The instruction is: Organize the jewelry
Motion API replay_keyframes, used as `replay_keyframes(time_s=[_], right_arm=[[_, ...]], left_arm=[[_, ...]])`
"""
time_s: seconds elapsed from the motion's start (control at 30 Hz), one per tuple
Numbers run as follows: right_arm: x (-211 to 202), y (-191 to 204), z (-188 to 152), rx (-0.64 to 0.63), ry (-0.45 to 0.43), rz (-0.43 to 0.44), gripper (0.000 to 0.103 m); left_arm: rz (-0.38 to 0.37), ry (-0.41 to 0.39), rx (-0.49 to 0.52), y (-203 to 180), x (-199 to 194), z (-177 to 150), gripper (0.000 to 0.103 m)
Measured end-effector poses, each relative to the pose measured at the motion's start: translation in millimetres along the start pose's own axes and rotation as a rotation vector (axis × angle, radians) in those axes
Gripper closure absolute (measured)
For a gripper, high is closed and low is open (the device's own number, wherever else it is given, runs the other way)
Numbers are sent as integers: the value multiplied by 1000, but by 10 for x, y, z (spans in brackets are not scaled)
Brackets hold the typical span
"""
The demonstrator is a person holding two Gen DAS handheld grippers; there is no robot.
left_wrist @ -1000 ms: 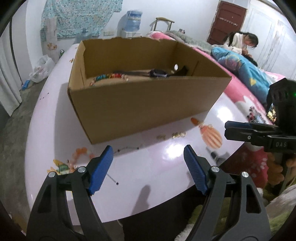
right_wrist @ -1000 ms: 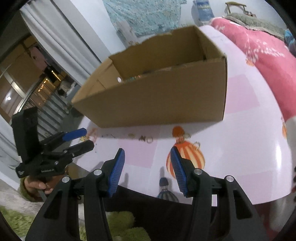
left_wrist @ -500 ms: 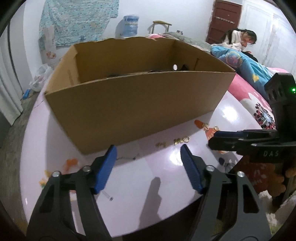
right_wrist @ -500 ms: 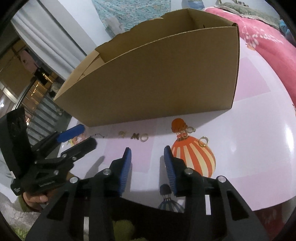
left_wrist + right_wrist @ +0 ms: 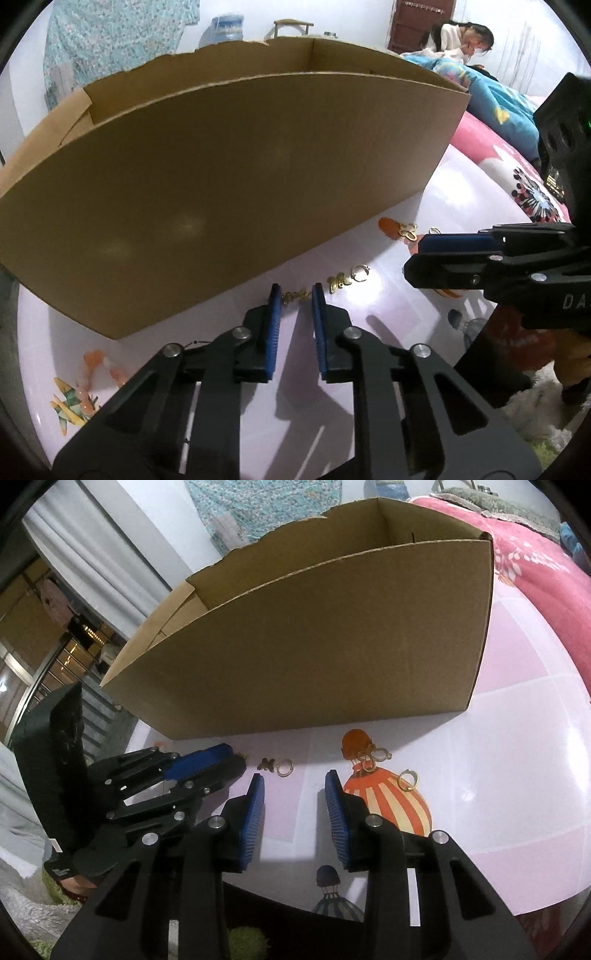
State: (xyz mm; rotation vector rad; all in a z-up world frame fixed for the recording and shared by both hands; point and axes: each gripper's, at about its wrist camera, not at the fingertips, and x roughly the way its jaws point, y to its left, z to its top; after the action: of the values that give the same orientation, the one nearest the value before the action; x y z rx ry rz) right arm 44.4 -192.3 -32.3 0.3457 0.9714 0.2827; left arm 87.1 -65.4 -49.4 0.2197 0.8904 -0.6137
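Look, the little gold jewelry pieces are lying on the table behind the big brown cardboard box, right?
Not behind. The little gold jewelry pieces lie on the table in front of the big brown cardboard box, on the grippers' side, as the right wrist view shows.

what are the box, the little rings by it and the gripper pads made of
Box: plain brown cardboard, matte, with a ragged torn top edge.
Rings: thin gold-coloured metal by their shine; plated or solid cannot be told.
Pads on the right gripper: blue with fine ribs, probably rubber or soft plastic, on black plastic-looking fingers.
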Motion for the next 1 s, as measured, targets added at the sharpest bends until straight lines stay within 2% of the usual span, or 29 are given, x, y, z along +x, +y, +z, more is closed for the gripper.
replay_keyframes(time_s=[0.2,0.4,0.5,0.87,1.0], right_arm=[[17,-10,8,6,0,0,69],[-29,-21,-20,1,-5,-3,69],[-45,-3,-19,-9,-9,-11,69],[42,215,56,-168,-25,-74,69],[149,251,68,-212,-5,-96,74]], left_arm=[[29,1,48,-78,49,19,88],[59,-15,69,-103,25,0,100],[64,-23,70,-95,25,-9,101],[80,-26,1,56,-82,-116,102],[76,-29,-5,65,-90,-127,102]])
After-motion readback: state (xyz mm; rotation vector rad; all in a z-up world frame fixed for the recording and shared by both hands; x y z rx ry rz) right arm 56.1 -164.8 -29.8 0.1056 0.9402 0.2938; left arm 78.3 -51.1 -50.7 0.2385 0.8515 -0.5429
